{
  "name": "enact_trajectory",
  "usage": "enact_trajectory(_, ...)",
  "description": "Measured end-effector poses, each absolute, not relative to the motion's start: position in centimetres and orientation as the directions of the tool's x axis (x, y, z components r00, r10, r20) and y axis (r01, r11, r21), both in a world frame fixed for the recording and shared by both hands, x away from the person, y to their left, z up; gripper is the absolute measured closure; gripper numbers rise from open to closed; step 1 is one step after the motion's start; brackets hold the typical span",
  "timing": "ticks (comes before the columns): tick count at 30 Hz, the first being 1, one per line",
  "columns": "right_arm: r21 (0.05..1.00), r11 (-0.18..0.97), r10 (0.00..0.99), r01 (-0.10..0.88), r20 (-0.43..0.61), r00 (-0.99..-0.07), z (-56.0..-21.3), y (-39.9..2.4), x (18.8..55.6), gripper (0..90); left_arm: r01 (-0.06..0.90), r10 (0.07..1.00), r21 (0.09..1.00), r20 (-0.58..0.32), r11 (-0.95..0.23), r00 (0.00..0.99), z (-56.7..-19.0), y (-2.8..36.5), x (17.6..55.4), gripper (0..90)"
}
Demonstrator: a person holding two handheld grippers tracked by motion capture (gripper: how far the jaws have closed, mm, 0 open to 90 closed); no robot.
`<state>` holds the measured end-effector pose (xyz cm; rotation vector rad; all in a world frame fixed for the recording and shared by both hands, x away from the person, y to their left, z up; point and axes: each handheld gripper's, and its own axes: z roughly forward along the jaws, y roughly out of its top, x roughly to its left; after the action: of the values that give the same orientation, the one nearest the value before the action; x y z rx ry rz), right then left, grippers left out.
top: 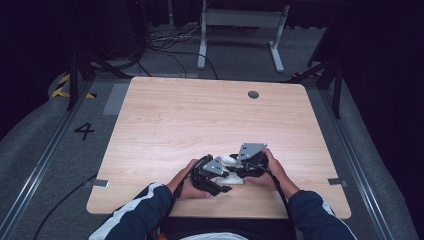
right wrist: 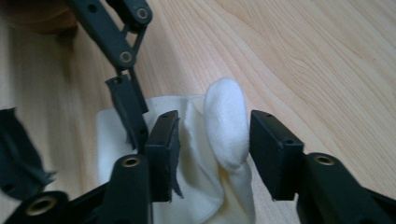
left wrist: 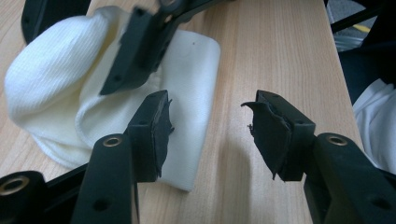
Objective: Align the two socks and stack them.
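Sock [right wrist: 224, 121] handling, both claws loose at near edge of counter [top: 200, 110].
Right claw [right wrist: 212, 149] released: jaws straddle the raised cream fold of the sock, pads clear of it on both sides. Left claw [left wrist: 210, 126] also released, nothing between its jaws but bare counter; its left pad [left wrist: 156, 130] lies over the sock's flat open end [left wrist: 196, 70]. Sock lies part-bunched between the two claws [top: 231, 167]. Judgement: to fold it cleanly, shift left claw onto the flat end and pinch one layer edge squarely, seat right claw lower on the fold before clenching, then draw apart evenly so the knit does not slip off worn pads.
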<state>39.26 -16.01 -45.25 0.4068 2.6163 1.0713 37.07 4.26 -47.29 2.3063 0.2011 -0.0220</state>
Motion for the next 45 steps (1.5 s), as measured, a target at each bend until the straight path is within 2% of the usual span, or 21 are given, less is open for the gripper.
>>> enact_trajectory(7,0.715,0.687,0.337,0.128,-0.157,-0.929,-44.8,-16.4,39.3,43.2,0.148,0.144,0.727,-0.068,-0.670,0.987,-47.7,4.3,37.2,47.5)
enact_trajectory(10,0.681,0.725,0.314,0.105,-0.191,-0.930,-45.2,-15.8,39.3,43.0,0.131,0.131,0.727,-0.056,-0.674,0.990,-47.7,4.3,37.3,47.9)
enact_trajectory(12,0.665,0.740,0.319,0.101,-0.215,-0.923,-45.4,-15.6,39.5,46.2,0.128,0.128,0.726,-0.056,-0.675,0.990,-47.8,4.3,37.2,48.2)
enact_trajectory(21,0.726,0.662,0.480,0.188,-0.217,-0.850,-45.1,-17.0,41.1,49.9,0.145,0.138,0.734,-0.071,-0.663,0.988,-47.9,4.6,37.5,52.0)
enact_trajectory(22,0.738,0.647,0.504,0.194,-0.223,-0.834,-45.0,-17.2,41.1,53.6,0.148,0.141,0.736,-0.072,-0.661,0.987,-48.0,4.5,37.5,52.0)
enact_trajectory(24,0.741,0.636,0.530,0.214,-0.218,-0.820,-44.9,-17.5,41.3,54.1,0.140,0.140,0.739,-0.062,-0.659,0.988,-48.0,4.5,37.5,52.0)
enact_trajectory(28,0.741,0.638,0.505,0.210,-0.196,-0.841,-44.7,-17.9,41.1,53.3,0.135,0.144,0.731,-0.051,-0.669,0.988,-47.9,4.5,37.3,51.4)
enact_trajectory(30,0.754,0.626,0.484,0.199,-0.175,-0.857,-44.2,-18.2,40.6,51.5,0.128,0.153,0.720,-0.031,-0.682,0.988,-47.6,4.4,37.2,41.8)
enact_trajectory(34,0.773,0.609,0.453,0.176,-0.156,-0.878,-43.3,-19.1,39.7,50.0,0.129,0.182,0.752,-0.011,-0.647,0.983,-46.1,5.3,37.3,36.6)
enact_trajectory(37,0.775,0.607,0.429,0.175,-0.135,-0.893,-43.2,-19.3,39.1,49.2,0.134,0.217,0.761,0.009,-0.634,0.976,-45.4,6.1,37.6,37.0)
enact_trajectory(41,0.728,0.667,0.381,0.158,-0.151,-0.912,-43.9,-18.5,38.8,50.1,0.171,0.299,0.740,0.042,-0.650,0.953,-45.7,6.1,38.8,41.7)
enact_trajectory(45,0.701,0.698,0.367,0.150,-0.169,-0.915,-44.7,-17.8,38.9,51.7,0.176,0.309,0.725,0.053,-0.666,0.950,-46.5,5.6,40.0,48.9)
